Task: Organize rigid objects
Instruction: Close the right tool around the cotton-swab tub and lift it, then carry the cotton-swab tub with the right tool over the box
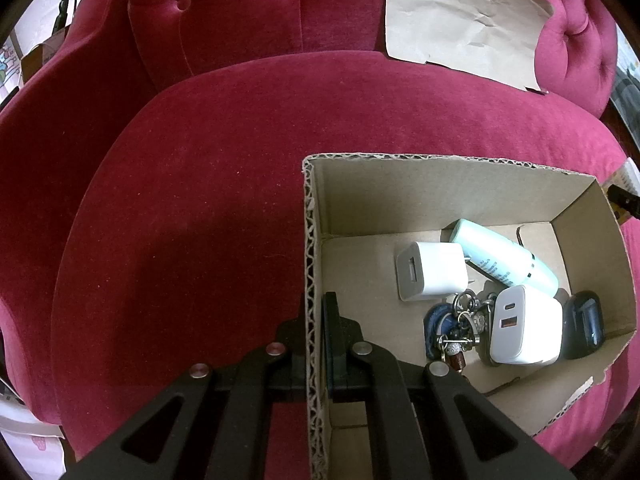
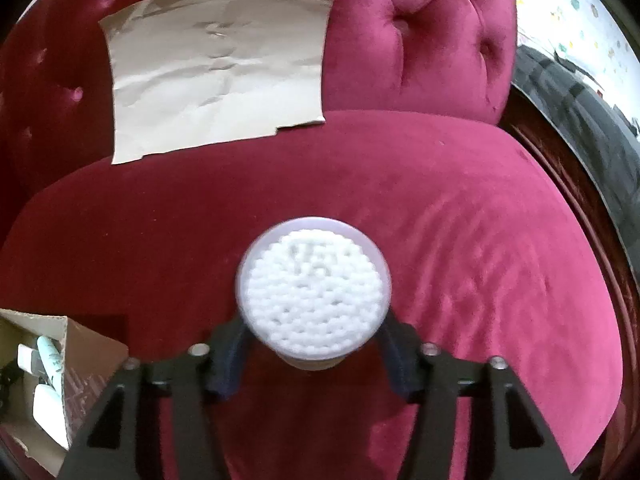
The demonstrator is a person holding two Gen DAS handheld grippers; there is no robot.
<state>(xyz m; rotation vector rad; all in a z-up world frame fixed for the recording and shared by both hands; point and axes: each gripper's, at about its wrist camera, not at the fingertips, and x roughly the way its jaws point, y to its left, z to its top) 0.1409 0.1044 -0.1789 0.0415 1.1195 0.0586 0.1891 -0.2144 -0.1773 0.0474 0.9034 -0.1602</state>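
Observation:
An open cardboard box [image 1: 400,200] sits on a red velvet seat. My left gripper [image 1: 316,320] is shut on the box's left wall. Inside lie a white charger [image 1: 434,270], a bigger white charger [image 1: 526,326], a mint bottle [image 1: 506,258], a bunch of keys [image 1: 456,332] and a dark case [image 1: 584,324]. My right gripper [image 2: 314,340] is shut on a round container of white cotton swabs [image 2: 314,292], held above the seat. The box also shows in the right wrist view [image 2: 76,344], at the lower left.
The red tufted sofa back [image 1: 240,12] rises behind the seat cushion [image 2: 480,240]. A creased sheet of brown paper [image 2: 216,68] leans against the sofa back; it also shows in the left wrist view [image 1: 460,20]. A dark wooden edge [image 2: 560,168] runs along the right.

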